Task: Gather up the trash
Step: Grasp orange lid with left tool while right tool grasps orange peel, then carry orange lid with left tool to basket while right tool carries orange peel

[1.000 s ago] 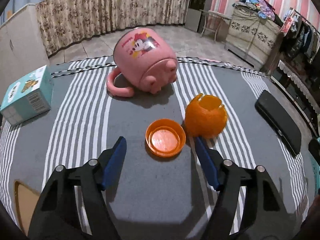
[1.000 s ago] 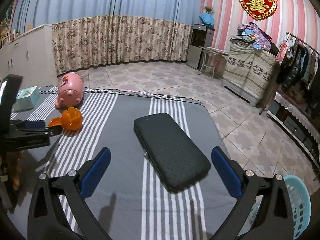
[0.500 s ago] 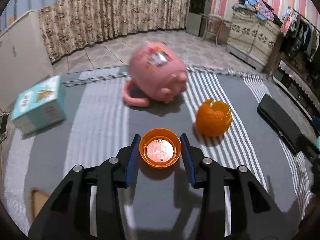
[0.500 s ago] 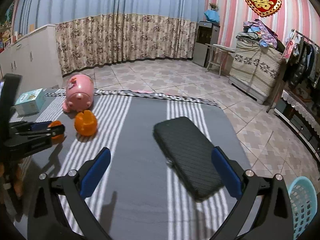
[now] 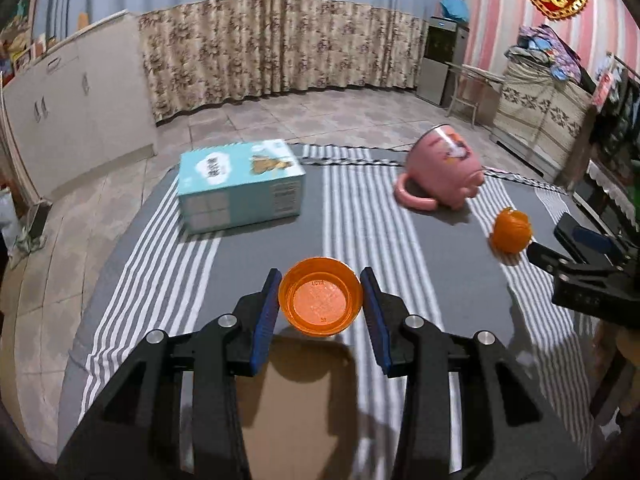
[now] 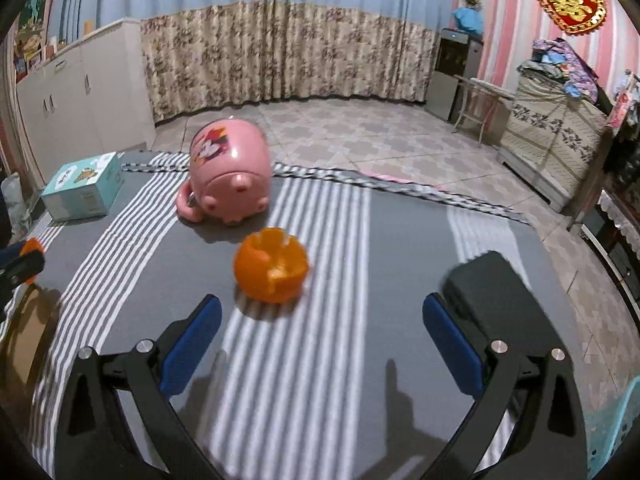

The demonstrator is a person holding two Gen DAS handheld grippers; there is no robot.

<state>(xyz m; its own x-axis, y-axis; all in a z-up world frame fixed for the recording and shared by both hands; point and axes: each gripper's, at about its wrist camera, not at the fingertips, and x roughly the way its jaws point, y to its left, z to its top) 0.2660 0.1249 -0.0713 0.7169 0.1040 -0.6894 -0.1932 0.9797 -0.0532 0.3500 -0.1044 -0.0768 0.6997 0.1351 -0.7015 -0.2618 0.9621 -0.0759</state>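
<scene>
My left gripper [image 5: 321,298] is shut on an orange plastic cap [image 5: 321,301], which hangs above the striped grey tablecloth [image 5: 360,224]. The cap's hollow side faces the camera. An empty orange peel [image 6: 271,266] shaped like a hollow ball sits on the cloth in front of my right gripper [image 6: 320,332], slightly left of its middle. The right gripper stands wide open with nothing between its blue pads. In the left wrist view the orange peel [image 5: 511,232] lies at the right, with the right gripper's fingers [image 5: 560,258] just beyond it.
A pink mug [image 6: 230,168] lies on its side behind the peel. A teal carton [image 5: 240,184] sits at the far left. A black case [image 6: 500,300] rests by my right finger. A light blue basket [image 6: 616,436] shows past the table's right edge. A brown patch [image 5: 296,400] lies under the left gripper.
The left gripper closed on the orange cap, lifted it and swung left. The right gripper moved left from over the black case to the orange peel.
</scene>
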